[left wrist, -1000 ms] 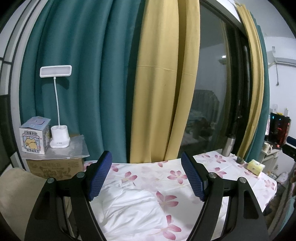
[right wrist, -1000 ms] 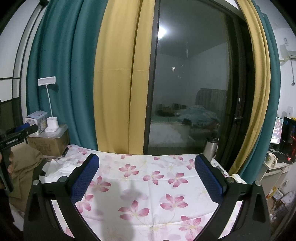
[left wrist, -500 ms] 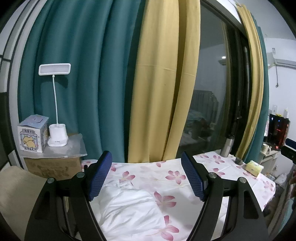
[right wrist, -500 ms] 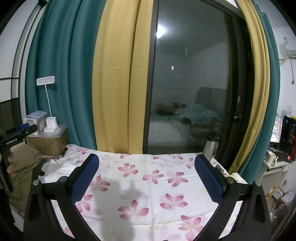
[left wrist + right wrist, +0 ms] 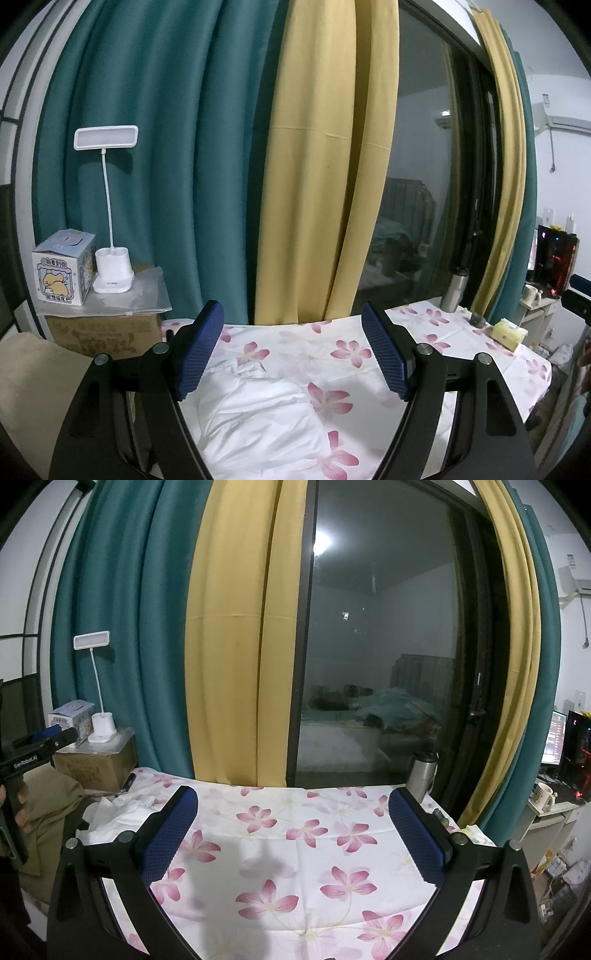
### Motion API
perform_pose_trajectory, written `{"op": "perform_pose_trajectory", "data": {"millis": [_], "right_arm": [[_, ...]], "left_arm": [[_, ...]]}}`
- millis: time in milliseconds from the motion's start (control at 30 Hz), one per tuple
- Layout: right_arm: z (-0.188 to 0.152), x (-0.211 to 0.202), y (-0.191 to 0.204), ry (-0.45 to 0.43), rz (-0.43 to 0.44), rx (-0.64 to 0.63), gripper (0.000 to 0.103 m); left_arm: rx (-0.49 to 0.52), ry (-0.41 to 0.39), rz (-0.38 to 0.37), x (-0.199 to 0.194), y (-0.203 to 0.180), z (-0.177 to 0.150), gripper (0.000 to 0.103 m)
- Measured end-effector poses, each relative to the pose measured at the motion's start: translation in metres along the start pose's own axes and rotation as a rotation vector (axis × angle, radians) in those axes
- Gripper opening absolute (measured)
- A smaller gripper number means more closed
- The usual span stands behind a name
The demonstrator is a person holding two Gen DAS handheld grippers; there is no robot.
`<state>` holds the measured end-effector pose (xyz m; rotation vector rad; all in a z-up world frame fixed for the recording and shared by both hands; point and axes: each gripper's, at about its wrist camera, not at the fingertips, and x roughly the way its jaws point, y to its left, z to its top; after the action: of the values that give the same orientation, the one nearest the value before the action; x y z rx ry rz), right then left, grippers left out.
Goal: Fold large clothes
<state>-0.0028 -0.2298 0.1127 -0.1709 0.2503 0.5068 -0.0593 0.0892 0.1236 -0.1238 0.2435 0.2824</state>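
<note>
A crumpled white garment (image 5: 258,413) lies on the flower-print tablecloth (image 5: 347,350), just below and ahead of my left gripper (image 5: 291,347), which is open and empty above it. In the right wrist view the garment (image 5: 118,816) sits at the table's far left. My right gripper (image 5: 295,834) is open and empty, held over the bare cloth (image 5: 306,834) at the table's middle. The left gripper (image 5: 44,742) shows at the left edge of the right wrist view.
A cardboard box (image 5: 103,328) at the back left carries a white desk lamp (image 5: 110,273) and a small printed carton (image 5: 62,273). A steel flask (image 5: 421,775) stands at the back right. Teal and yellow curtains and a glass door close the far side.
The left wrist view has tilted slightly, so the lamp and box sit a little higher in frame. The right gripper has barely moved. Both stay open.
</note>
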Motion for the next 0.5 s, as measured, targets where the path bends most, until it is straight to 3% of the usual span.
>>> {"op": "perform_pose_trajectory", "data": {"millis": [500], "right_arm": [[-0.0051,0.0086,0.0012,0.015,0.001,0.007,0.102]], "left_arm": [[0.007,0.004,-0.012,0.0043,-0.0021,-0.0013,0.08]]}}
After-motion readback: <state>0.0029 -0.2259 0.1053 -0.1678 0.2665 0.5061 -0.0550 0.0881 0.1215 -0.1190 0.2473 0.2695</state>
